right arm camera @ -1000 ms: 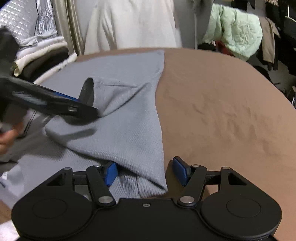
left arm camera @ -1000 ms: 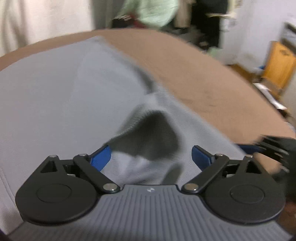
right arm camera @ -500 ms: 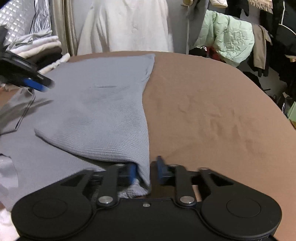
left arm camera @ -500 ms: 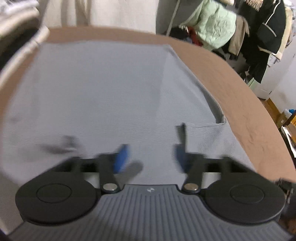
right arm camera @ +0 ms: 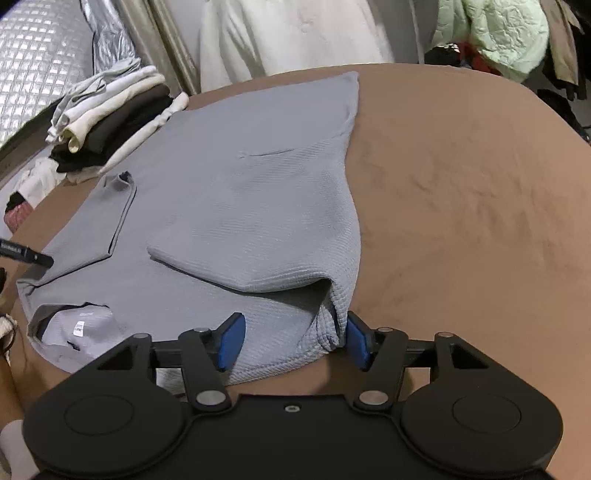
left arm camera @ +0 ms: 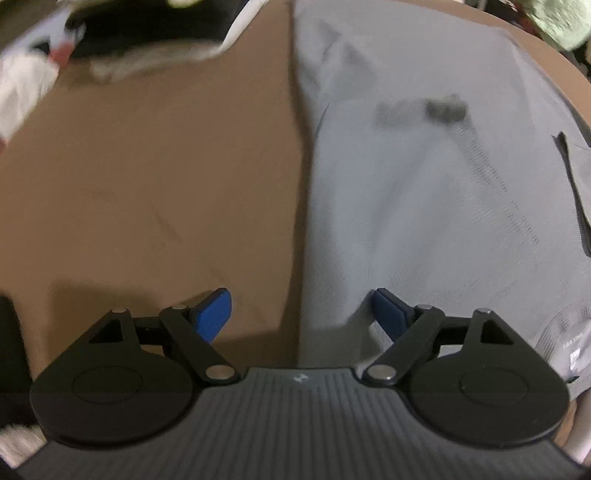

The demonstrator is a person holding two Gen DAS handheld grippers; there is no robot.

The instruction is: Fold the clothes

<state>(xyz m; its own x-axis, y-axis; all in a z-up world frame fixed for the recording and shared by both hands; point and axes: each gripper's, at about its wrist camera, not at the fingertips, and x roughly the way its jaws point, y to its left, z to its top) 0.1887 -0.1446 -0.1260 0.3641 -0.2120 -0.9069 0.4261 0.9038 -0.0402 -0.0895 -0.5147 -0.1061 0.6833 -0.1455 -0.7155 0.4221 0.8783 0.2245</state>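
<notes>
A grey knit shirt [right arm camera: 229, 206] lies on the brown table [right arm camera: 461, 206], its right side folded over the body. My right gripper [right arm camera: 291, 341] is open, its blue pads on either side of the folded near corner of the shirt. My left gripper [left arm camera: 301, 314] is open and empty, hovering over the shirt's left edge [left arm camera: 424, 192], with brown table [left arm camera: 147, 184] under its left finger. A tip of the left gripper [right arm camera: 26, 254] shows at the left of the right wrist view. The collar label [right arm camera: 79, 326] faces up.
A stack of folded clothes [right arm camera: 110, 118] sits at the table's far left, blurred in the left wrist view [left arm camera: 140, 40]. A white garment [right arm camera: 295, 33] and a green jacket [right arm camera: 495, 33] hang behind the table.
My right gripper has opened and let go of the shirt's folded corner. My left gripper has swung left, from over the shirt's body to its left edge, and is open wider.
</notes>
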